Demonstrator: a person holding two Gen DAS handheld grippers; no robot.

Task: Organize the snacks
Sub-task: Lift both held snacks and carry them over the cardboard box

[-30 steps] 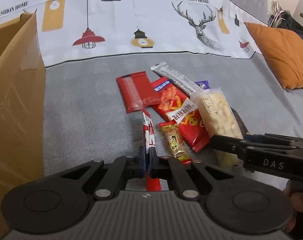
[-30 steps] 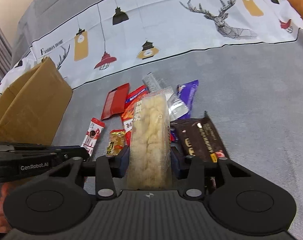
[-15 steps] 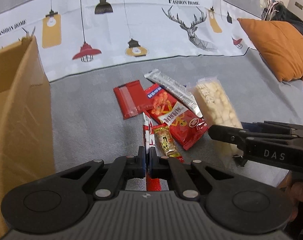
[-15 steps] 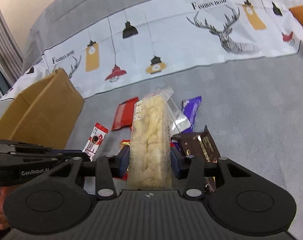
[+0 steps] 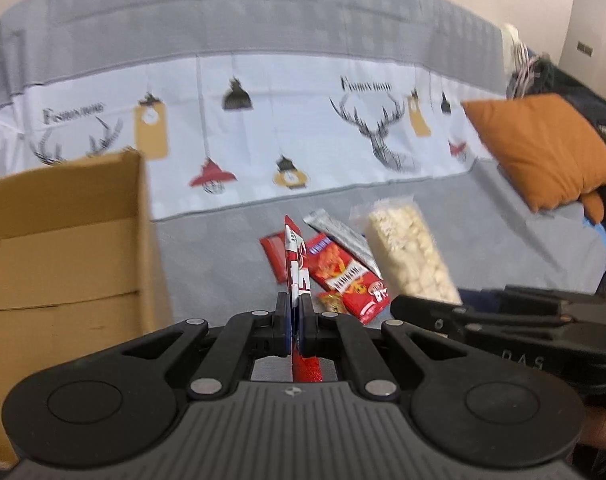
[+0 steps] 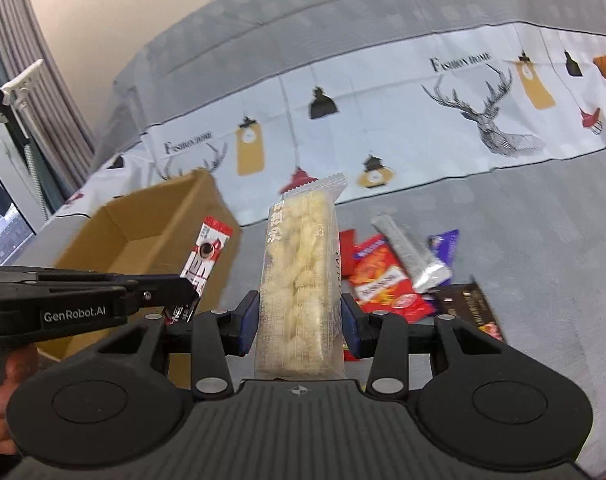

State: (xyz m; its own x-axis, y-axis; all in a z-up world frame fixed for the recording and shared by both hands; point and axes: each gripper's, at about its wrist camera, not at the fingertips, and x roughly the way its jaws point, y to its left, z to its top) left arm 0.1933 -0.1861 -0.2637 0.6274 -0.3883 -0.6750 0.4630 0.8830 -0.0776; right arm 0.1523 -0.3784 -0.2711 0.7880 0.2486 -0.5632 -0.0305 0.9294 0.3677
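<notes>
Pinching a slim red-and-white sachet edge-on between fingers pressed nearly together, the left gripper held it lifted above the grey bedspread. The right gripper, just beside it, clamped a clear pack of pale puffed snacks by its long sides, the pack standing up between the two fingers. Below and beyond them, toward the middle of the bedspread, lay the loose pile: a red-orange crisp packet, a silver wrapper resting on it, a purple wrapper, a dark chocolate bar nearest the right gripper, and a flat red packet at the pile's left. An open cardboard box stood toward the bedspread's left edge, near the sachet. At the far right edge an orange cushion leaned, beyond the white printed band.
</notes>
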